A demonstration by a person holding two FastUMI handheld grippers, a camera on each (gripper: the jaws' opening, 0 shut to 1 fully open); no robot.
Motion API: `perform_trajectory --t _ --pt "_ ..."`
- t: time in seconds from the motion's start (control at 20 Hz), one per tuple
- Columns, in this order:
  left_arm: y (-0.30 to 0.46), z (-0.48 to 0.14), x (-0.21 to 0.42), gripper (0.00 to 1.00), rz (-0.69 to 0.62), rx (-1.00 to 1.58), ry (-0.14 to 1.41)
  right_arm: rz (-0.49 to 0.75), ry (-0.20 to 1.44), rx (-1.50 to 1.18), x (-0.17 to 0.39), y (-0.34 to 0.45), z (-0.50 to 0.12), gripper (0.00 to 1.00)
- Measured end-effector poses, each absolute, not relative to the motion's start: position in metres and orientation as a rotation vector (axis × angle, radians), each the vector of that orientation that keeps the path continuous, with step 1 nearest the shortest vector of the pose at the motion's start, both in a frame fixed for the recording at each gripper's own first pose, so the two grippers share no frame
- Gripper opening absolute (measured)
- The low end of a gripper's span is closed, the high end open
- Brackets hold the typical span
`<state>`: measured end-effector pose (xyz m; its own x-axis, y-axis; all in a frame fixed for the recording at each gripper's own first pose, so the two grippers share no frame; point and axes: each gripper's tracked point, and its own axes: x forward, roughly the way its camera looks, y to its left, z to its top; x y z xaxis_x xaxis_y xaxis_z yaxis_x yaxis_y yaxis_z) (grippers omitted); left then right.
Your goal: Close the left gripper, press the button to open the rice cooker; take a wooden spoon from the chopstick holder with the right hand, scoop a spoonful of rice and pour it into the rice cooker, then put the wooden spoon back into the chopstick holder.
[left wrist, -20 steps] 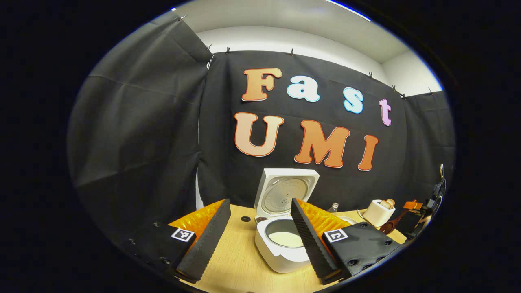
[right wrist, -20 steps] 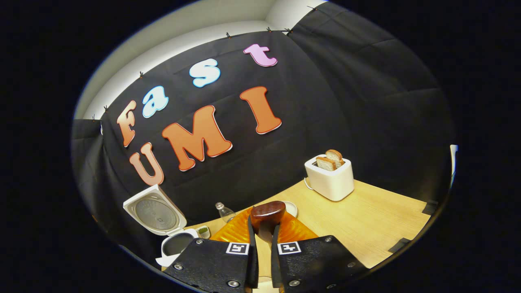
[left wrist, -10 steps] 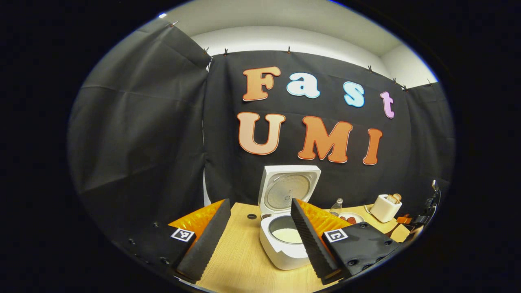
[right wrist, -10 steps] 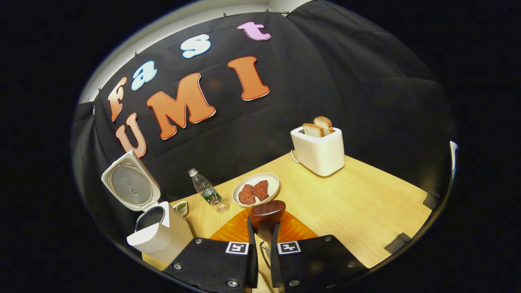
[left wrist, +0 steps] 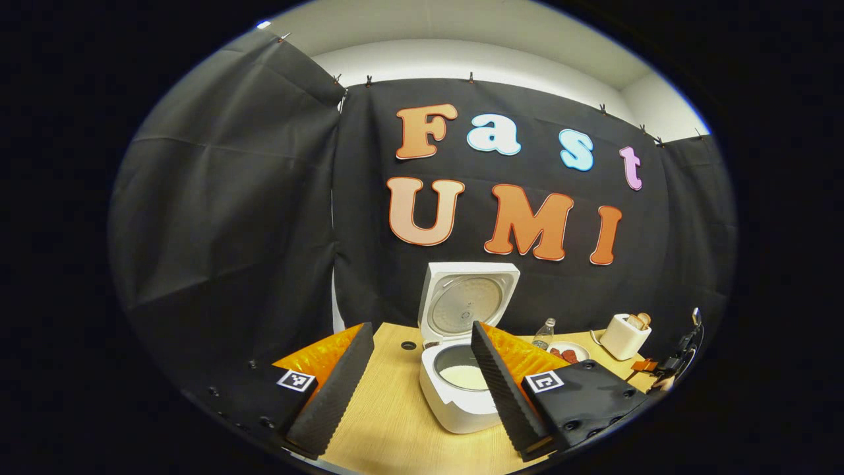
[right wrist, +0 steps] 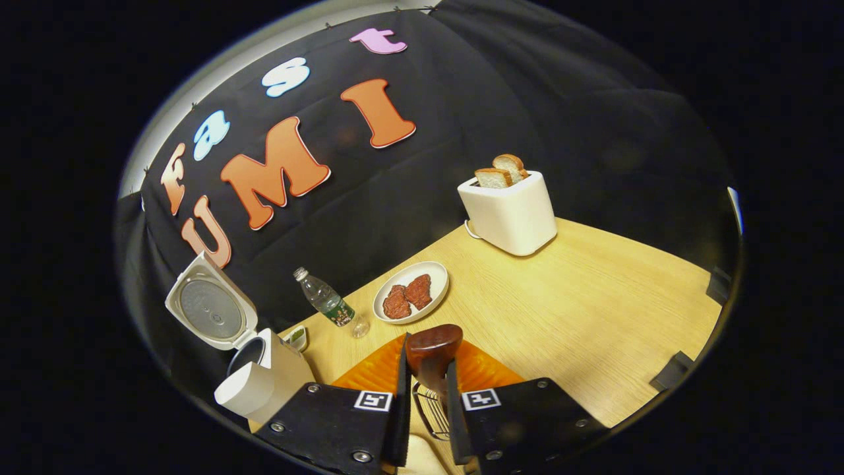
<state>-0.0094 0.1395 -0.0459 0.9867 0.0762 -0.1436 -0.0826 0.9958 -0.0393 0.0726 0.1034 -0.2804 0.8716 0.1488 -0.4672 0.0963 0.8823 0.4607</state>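
A toaster (right wrist: 508, 211) stands at the tabletop's (right wrist: 593, 297) back edge, with a plate (right wrist: 412, 300) and bottle (right wrist: 326, 303) nearer the open rice cooker (left wrist: 461, 349). The right gripper (right wrist: 427, 402) clamps the wooden spoon (right wrist: 432, 346) above a wire chopstick holder (right wrist: 428, 409). The left gripper (left wrist: 422, 382) hovers with jaws spread before the cooker.

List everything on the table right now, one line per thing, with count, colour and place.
rice cooker: 1, white, lid up, white contents in the pot, left end of the table
water bottle: 1, clear with green label, standing between cooker and plate
plate: 1, white, holding two reddish-brown pieces, mid-table
toaster: 1, white, two bread slices sticking up, far back by the wall
small dish: 1, pale, beside the cooker; contents unclear
wire holder: 1, metal, directly under the right claw
table: 1, light wood
wooden spoon: 1, dark brown, gripped in the right claw
left claw: 1, black and orange, open, facing the cooker
right claw: 1, black and orange, shut on the spoon
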Motion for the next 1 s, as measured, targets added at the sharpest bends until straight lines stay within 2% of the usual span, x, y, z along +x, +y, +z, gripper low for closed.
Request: perform_trajectory --t 0.05,0.1,0.2,0.25,0.7,1.0 --pt "0.137 -0.045 -0.006 1.0 0.075 -0.046 0.139 0.014 0.531 0.496 0.072 0.101 -0.286 0.27" --pt "0.134 -0.043 -0.003 1.0 0.066 -0.046 0.136 -0.008 0.54 0.49 0.07 0.094 -0.288 0.4" --pt "0.126 -0.04 0.009 1.0 0.051 -0.045 0.132 -0.036 0.548 0.468 0.067 0.081 -0.286 0.8" --pt "0.123 -0.036 0.017 1.0 0.046 -0.047 0.127 -0.047 0.536 0.459 0.068 0.078 -0.279 0.95" --pt "0.075 0.031 0.135 1.0 -0.072 -0.064 0.038 -0.101 0.458 0.37 0.051 0.052 -0.222 0.95" --pt "0.054 0.036 0.24 1.0 -0.113 -0.08 0.105 -0.142 0.401 0.391 0.036 0.032 -0.185 0.95"
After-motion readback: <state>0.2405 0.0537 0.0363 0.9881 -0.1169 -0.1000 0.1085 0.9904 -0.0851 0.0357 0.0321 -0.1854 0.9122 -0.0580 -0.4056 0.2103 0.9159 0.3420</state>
